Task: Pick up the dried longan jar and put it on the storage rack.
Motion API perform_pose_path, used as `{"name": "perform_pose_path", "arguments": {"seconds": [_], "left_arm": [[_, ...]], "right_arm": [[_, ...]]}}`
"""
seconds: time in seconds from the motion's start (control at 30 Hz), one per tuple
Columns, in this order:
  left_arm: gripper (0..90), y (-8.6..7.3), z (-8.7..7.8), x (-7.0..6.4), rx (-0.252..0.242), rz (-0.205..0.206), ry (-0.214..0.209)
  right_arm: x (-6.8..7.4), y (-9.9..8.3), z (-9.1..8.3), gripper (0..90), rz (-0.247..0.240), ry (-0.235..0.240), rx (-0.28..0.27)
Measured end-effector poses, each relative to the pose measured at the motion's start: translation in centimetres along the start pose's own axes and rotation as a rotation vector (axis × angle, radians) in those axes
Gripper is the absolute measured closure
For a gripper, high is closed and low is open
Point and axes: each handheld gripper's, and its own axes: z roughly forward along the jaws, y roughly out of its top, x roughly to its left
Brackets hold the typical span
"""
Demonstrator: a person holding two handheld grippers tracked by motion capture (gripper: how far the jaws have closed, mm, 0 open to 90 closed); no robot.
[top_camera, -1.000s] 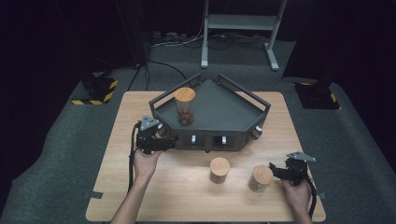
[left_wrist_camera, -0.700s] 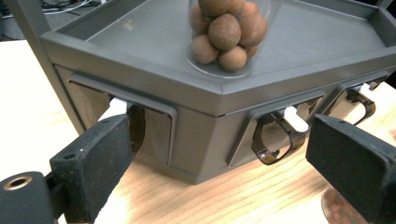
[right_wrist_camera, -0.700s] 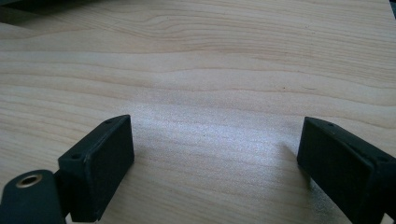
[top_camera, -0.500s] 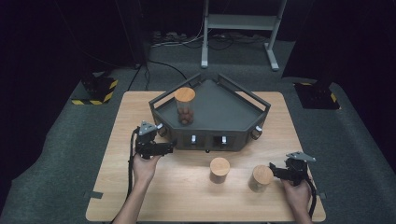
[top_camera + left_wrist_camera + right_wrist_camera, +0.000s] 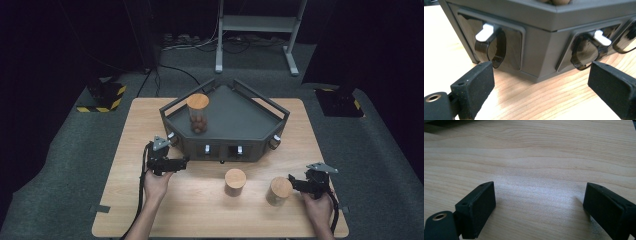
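A dark grey angular box [image 5: 235, 125] stands at the middle back of the wooden table [image 5: 150, 120]. On it, at its left, stands a clear jar [image 5: 198, 114] with a wooden lid and brown balls inside. My left gripper [image 5: 181, 163] is open, just in front of the box's left front wall. In the left gripper view the gripper [image 5: 541, 87] faces that wall [image 5: 539, 52] and its white levers [image 5: 484, 32]. My right gripper [image 5: 293, 183] is open beside a wooden-lidded jar [image 5: 280, 191], and in the right gripper view it [image 5: 541, 205] hangs over bare wood.
A second lidded jar [image 5: 235, 181] stands on the table in front of the box, between the two grippers. A metal stand [image 5: 257, 22] and cables lie on the dark floor behind the table. Yellow-black floor blocks [image 5: 102, 97] sit at the back left.
My left gripper has drawn back from the box's left corner toward the table's front. The right gripper and the jars have not moved.
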Motion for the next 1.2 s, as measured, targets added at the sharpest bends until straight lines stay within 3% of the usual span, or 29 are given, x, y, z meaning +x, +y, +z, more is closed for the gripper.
{"name": "perform_pose_path", "arguments": {"seconds": [0.3, 0.6, 0.73, 1.2], "left_arm": [[6.5, -1.3, 0.9, -0.4, 0.025, 0.022, 0.015], [6.2, -2.2, 2.0, -0.6, 0.033, 0.014, 0.017], [6.2, -2.7, 2.5, -0.5, 0.030, 0.019, 0.037], [5.7, -4.1, 3.6, -0.6, 0.058, -0.002, 0.033]], "right_arm": [[0.0, 0.0, 0.0, 10.3, 0.000, 0.000, 0.000], [0.0, 0.0, 0.0, 10.4, 0.001, -0.001, 0.000], [0.0, 0.0, 0.0, 10.4, 0.001, -0.001, 0.000], [0.0, 0.0, 0.0, 10.4, 0.002, -0.002, 0.000]]}}
